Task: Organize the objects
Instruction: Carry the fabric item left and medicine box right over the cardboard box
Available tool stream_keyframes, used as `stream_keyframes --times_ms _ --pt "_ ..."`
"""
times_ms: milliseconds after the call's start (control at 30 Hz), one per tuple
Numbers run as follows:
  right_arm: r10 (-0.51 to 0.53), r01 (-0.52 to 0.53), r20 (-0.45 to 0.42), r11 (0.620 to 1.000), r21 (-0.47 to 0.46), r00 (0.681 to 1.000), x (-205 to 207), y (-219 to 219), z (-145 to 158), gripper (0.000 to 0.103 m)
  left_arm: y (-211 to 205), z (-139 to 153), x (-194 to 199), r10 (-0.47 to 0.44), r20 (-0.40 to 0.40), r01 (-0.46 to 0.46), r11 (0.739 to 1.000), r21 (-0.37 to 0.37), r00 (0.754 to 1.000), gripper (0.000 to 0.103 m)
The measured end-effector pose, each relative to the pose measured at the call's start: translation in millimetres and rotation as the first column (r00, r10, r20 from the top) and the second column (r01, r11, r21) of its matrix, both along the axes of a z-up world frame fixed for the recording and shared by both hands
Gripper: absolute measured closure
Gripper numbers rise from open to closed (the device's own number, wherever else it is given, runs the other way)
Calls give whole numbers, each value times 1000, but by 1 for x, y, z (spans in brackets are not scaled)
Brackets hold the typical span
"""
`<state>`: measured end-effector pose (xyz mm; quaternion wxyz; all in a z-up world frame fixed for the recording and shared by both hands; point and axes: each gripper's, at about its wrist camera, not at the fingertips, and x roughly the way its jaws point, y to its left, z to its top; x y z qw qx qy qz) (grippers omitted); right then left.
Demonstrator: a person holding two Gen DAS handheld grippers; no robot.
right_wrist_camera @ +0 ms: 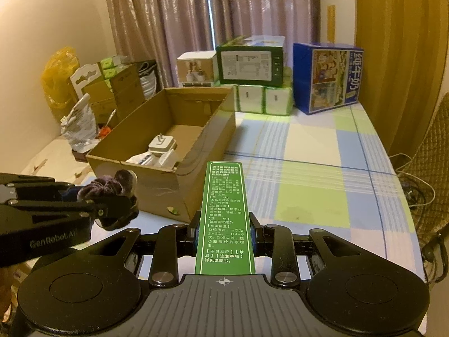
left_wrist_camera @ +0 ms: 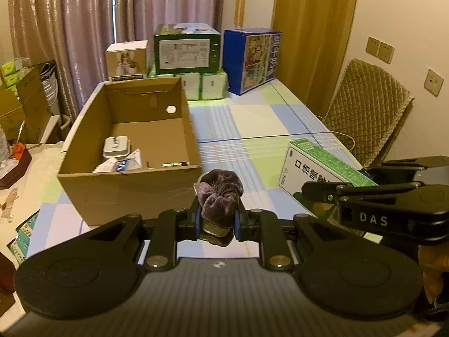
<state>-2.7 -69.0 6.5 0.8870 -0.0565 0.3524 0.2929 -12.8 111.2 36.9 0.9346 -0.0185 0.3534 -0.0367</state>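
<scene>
My left gripper is shut on a purple velvet scrunchie, held just in front of the near wall of an open cardboard box. A white plug adapter and some white packets lie in the box. My right gripper is shut on a long green and white medicine box, held above the checked tablecloth to the right of the cardboard box. In the right wrist view the left gripper with the scrunchie sits at the left, close to the cardboard box's corner.
Stacked at the table's far end are a green box, a blue milk carton box, a small white box and tissue packs. A quilted chair stands right of the table. Cartons and clutter crowd the left side.
</scene>
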Motion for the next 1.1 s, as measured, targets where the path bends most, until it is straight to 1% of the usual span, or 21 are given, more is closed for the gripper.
stream_keyframes --times_ms 600,700,900,1100 --pt "84 -84 5 996 4 996 1 43 3 75 39 7 -2 57 6 -57 998 14 998 86" --pt "101 -101 10 995 6 995 3 52 6 75 46 9 -1 62 10 -62 998 17 998 86" --pt "130 -130 27 991 15 991 9 73 15 75 63 16 2 63 22 -64 997 44 998 86" --pt "153 -154 42 988 27 987 21 97 25 75 86 26 13 74 31 -76 995 58 997 86"
